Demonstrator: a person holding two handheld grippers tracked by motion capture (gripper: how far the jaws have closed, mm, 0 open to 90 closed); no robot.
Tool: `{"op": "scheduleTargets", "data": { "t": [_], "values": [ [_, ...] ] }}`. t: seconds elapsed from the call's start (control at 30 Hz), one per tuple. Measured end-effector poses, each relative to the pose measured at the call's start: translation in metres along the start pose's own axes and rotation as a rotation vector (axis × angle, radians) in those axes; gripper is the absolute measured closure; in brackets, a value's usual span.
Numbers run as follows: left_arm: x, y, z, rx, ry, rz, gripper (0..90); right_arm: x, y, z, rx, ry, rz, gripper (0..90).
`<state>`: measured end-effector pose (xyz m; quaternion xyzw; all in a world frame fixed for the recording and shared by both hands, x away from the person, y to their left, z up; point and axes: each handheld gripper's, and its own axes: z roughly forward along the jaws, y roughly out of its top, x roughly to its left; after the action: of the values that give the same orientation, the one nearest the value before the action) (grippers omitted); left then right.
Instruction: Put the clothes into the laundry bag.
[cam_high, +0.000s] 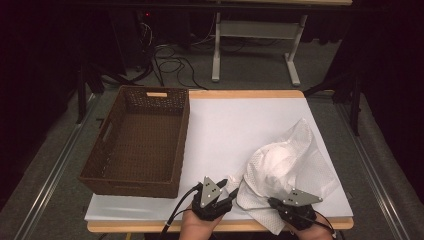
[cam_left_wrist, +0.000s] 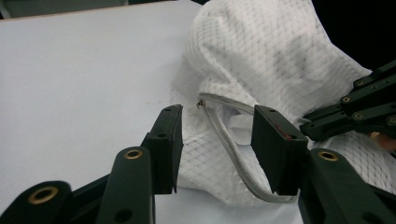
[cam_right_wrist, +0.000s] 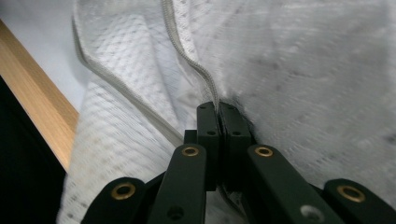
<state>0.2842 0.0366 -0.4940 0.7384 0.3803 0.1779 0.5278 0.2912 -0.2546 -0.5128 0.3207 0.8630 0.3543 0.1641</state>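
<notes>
Table (cam_high: 225, 120) bears basket (cam_high: 137, 142), mesh bag (cam_high: 285, 165).

A lab-like workroom: dark surroundings, loose floor cables (cam_high: 170, 62), and a bare adjustable desk frame (cam_high: 255, 47).

**Jaws pinched on the mesh bag's zipper**

On my right gripper (cam_right_wrist: 218, 112) I see the two black jaws pressed together, clamping the grey zipper (cam_right_wrist: 187, 51) edge of the white mesh bag (cam_right_wrist: 303, 70). The zipper runs up and away from the jaws. A second zipper edge curves along the bag's left fold. At left, the table's (cam_right_wrist: 32, 79) wooden edge slants past, with white surface above it.
</notes>
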Motion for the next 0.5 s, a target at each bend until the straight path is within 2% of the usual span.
{"op": "scheduleTargets", "data": {
  "t": [0.3, 0.4, 0.5],
  "values": [
    [0.005, 0.002, -0.004, -0.022, 0.007, -0.023, 51.1, -0.024, -0.007, -0.008, 0.005, -0.043, 0.050, 90.0],
    [0.006, 0.001, -0.005, -0.020, 0.003, -0.024, 51.0, -0.031, -0.010, -0.012, 0.006, -0.058, 0.049, 90.0],
    [0.007, 0.001, -0.005, -0.018, -0.002, -0.025, 50.7, -0.041, -0.013, -0.016, 0.009, -0.080, 0.077, 90.0]
  ]
}}
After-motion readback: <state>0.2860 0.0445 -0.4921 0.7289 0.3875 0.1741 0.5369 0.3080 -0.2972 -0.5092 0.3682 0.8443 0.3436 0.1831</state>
